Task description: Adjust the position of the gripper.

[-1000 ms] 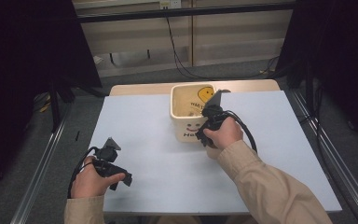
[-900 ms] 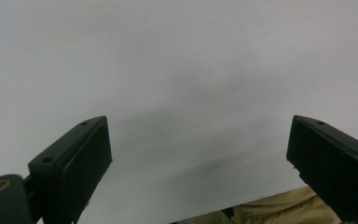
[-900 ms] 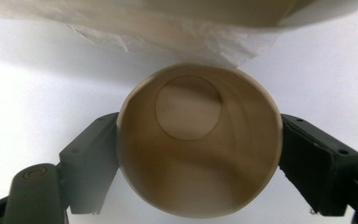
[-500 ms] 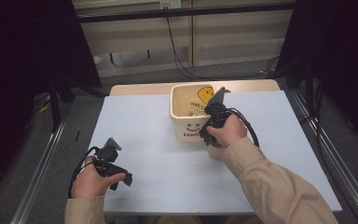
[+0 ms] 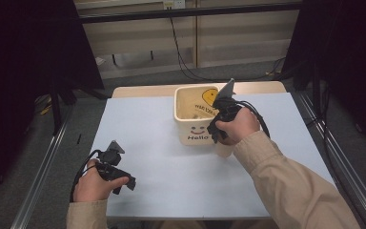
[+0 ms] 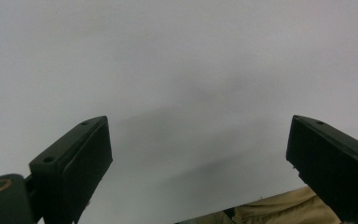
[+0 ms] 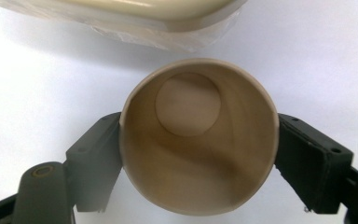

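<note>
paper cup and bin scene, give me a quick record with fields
held thing: paper cup, empty, open mouth toward the camera
right tongs: have just closed on the cup, one jaw on each side of its wall
left tongs: open, nothing between the jaws, over the table
bin: cream, smiley face and "Hello" on it, just beyond the cup
right hand: beside the bin

The right gripper (image 7: 198,154) points down, held in a raised hand with the forearm stretched forward; its jaws have just been closing and now press on something between them. The left gripper (image 6: 200,163) rests low with jaws wide apart.
</note>
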The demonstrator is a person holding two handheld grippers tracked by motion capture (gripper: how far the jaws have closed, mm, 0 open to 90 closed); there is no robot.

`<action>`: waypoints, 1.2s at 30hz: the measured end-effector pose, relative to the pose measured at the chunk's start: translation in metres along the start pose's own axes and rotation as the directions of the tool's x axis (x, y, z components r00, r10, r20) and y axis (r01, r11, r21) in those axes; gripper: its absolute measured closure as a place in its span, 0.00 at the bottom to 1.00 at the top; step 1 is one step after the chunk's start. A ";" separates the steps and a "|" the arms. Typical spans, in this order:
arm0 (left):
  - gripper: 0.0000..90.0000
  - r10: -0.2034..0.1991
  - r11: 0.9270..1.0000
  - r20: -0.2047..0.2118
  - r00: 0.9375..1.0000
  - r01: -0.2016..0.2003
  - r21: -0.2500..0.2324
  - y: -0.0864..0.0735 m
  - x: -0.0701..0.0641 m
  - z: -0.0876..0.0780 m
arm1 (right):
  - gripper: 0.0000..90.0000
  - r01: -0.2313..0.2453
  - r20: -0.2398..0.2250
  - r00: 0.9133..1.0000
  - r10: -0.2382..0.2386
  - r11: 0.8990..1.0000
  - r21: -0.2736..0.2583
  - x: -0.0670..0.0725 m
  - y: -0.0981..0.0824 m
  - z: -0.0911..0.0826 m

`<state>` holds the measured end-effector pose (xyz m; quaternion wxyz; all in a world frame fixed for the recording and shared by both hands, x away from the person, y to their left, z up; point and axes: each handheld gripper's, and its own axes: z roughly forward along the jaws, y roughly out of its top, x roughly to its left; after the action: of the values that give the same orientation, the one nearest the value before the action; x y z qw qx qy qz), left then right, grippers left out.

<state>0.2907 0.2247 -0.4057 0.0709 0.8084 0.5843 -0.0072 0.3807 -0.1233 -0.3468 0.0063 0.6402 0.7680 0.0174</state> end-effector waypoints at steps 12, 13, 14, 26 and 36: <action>0.07 0.011 1.000 0.000 1.000 -0.011 0.003 0.000 0.001 -0.001 | 0.23 0.035 0.020 0.999 -0.036 0.999 0.022 -0.003 0.005 -0.024; 0.08 0.010 1.000 0.002 1.000 -0.010 0.001 0.000 0.002 -0.001 | 0.23 0.040 0.024 0.999 -0.040 0.999 0.025 -0.003 0.006 -0.026; 0.07 0.008 1.000 0.004 1.000 -0.008 0.004 -0.001 0.002 -0.001 | 0.23 0.047 0.027 0.999 -0.048 0.998 0.030 -0.004 0.007 -0.030; 0.07 -0.005 1.000 0.017 1.000 0.005 -0.001 -0.002 0.002 -0.003 | 0.23 0.076 0.036 0.996 -0.077 0.997 0.027 -0.004 0.014 -0.049; 0.08 0.002 1.000 0.020 1.000 -0.002 -0.005 -0.003 0.004 -0.005 | 0.23 0.094 0.050 0.994 -0.095 0.995 0.018 -0.006 0.019 -0.067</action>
<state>0.2889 0.2297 -0.4015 0.0788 0.8087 0.5828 -0.0138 0.3981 -0.1267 -0.2796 0.0215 0.6035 0.7971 -0.0051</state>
